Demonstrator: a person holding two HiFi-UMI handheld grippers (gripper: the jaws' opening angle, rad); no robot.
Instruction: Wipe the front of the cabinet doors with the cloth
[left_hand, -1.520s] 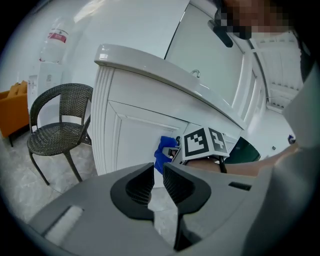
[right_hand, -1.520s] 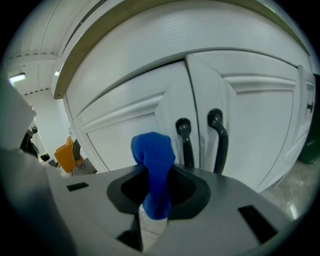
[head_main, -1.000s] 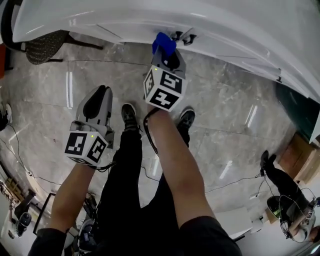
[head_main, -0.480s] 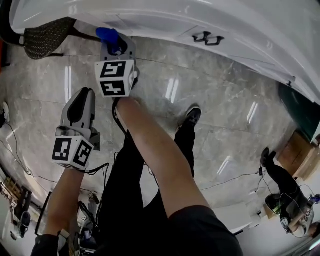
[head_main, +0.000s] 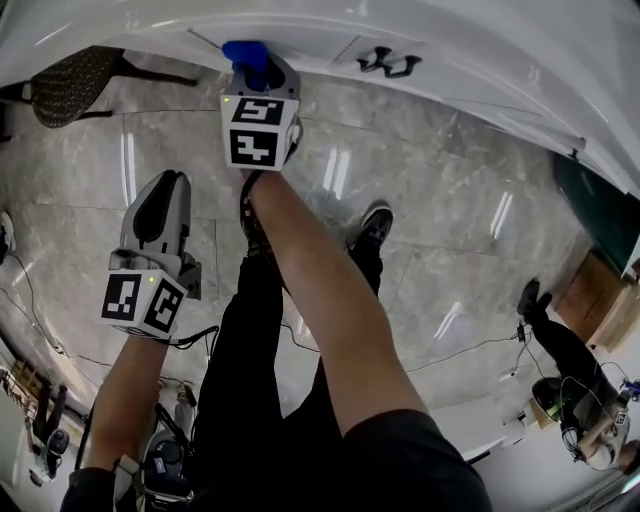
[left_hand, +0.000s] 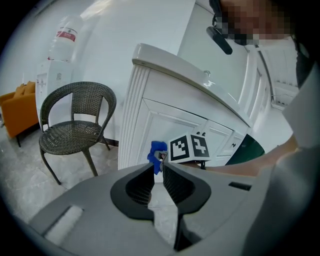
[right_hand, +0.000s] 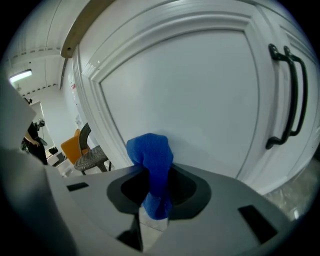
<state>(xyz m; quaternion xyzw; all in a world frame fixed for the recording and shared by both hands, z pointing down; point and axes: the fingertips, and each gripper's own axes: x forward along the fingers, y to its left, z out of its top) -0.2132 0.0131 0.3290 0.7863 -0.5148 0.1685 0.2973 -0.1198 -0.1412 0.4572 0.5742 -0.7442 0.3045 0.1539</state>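
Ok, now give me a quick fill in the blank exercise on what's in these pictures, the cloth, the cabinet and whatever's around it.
1. The right gripper is shut on a ____ cloth.
2. The cloth is held up to a ____ cabinet door.
3. The two handles at that door's edge are ____.
4. In the left gripper view, a dark wicker ____ stands left of the cabinet.

Missing words: blue; white; black; chair.
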